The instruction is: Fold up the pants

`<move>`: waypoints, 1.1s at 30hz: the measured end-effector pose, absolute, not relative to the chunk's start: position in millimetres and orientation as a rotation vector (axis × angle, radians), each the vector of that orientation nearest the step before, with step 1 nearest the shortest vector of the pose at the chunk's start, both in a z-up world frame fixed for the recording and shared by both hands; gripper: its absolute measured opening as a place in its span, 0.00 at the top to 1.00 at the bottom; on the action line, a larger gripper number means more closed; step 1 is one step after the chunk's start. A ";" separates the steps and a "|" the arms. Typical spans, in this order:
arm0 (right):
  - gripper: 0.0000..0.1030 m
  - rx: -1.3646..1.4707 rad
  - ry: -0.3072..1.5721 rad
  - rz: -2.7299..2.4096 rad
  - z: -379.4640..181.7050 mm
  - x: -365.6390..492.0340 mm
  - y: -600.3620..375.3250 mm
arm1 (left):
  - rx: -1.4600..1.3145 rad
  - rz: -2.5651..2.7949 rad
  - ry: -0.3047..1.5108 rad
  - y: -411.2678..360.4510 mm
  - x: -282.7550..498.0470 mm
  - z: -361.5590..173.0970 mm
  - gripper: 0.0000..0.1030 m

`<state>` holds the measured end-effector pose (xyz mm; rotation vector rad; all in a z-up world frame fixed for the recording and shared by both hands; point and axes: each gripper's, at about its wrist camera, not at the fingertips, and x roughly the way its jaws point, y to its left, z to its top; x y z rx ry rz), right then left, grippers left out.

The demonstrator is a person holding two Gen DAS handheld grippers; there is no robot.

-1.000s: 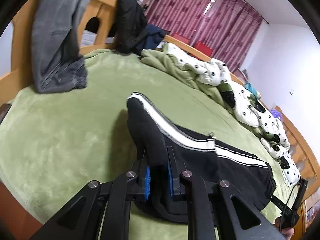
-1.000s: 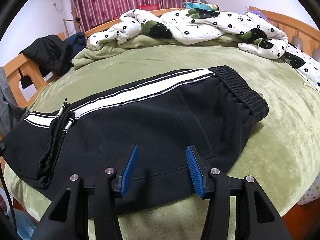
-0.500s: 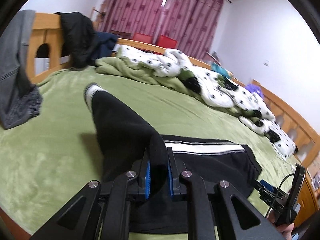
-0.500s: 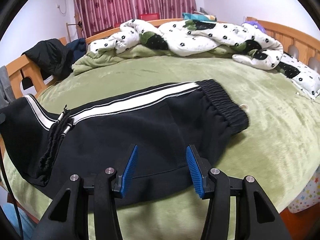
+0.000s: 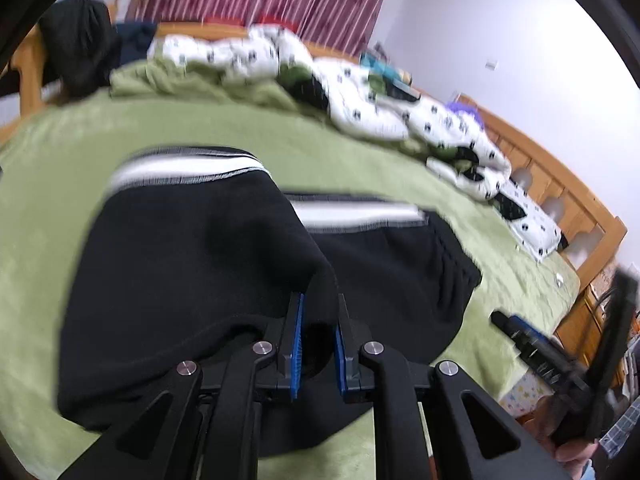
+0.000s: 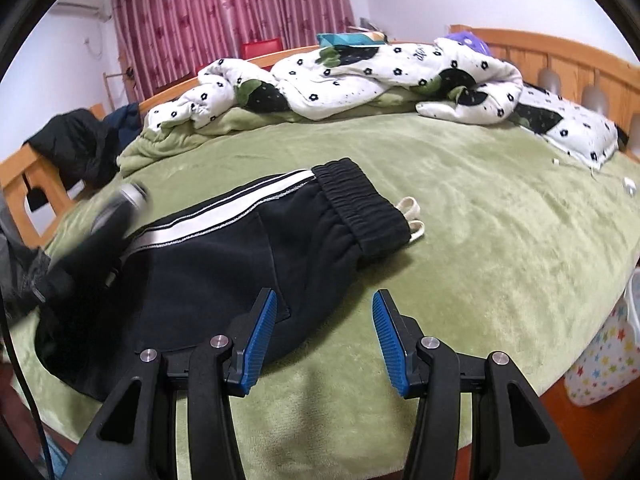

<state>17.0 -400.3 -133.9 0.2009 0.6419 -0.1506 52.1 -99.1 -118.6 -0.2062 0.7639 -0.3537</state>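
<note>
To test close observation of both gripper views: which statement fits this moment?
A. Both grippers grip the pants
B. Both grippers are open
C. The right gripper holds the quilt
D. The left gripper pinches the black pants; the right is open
D: the left gripper pinches black pants fabric; the right gripper gapes, empty.

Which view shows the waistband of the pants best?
The right wrist view. There the waistband lies sharp and fully visible on the blanket, with its gathered ribs and two pale cord ends beside it. In the left wrist view it is blurred by motion, seen only as a dark ribbed edge behind the lifted leg.
</note>
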 end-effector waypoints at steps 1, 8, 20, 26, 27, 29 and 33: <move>0.52 0.207 0.641 -0.149 -133.4 16.7 -400.3 | -0.204 -0.349 0.787 -103.2 52.4 -128.3 0.88; 0.52 0.208 0.656 -0.124 -135.0 23.4 -386.9 | -0.197 -0.349 0.811 -101.3 48.0 -133.3 0.87; 0.46 0.275 0.729 0.192 -135.4 49.0 -312.1 | -0.234 -0.266 0.738 -16.3 12.1 -101.7 0.51; 0.44 0.266 0.844 0.258 -157.7 84.4 -264.8 | -0.254 -0.174 0.853 49.5 13.4 -135.3 0.51; 0.44 0.262 0.863 0.264 -161.6 89.8 -259.0 | -0.287 -0.195 0.869 56.6 11.3 -144.1 0.51; 0.44 0.286 0.914 0.301 -171.4 102.8 -248.3 | -0.349 -0.237 0.878 64.3 4.3 -158.3 0.51; 0.71 0.311 0.938 0.331 -176.7 116.2 -234.2 | -0.326 -0.290 0.909 55.8 -1.8 -176.3 0.51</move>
